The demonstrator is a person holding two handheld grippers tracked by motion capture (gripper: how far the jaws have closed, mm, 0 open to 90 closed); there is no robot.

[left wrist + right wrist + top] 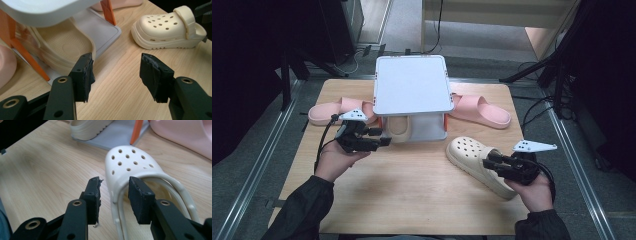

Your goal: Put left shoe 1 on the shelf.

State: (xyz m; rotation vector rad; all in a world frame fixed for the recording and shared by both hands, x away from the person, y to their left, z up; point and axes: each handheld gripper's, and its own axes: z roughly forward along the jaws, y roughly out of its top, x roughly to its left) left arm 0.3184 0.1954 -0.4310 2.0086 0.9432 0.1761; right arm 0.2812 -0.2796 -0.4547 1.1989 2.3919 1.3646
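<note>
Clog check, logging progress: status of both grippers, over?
Right gripper astride the clog side wall, grip unclear. Left gripper open, empty, near the rack. Nothing in the way.

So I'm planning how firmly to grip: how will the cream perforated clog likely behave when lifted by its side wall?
The cream clog looks like moulded foam, so probably light for its size. The right tool straddles only its thin side wall, which may flex and let the toe sag. Its matte surface seems unlikely to slip, and the flat sole shouldn't roll.
</note>
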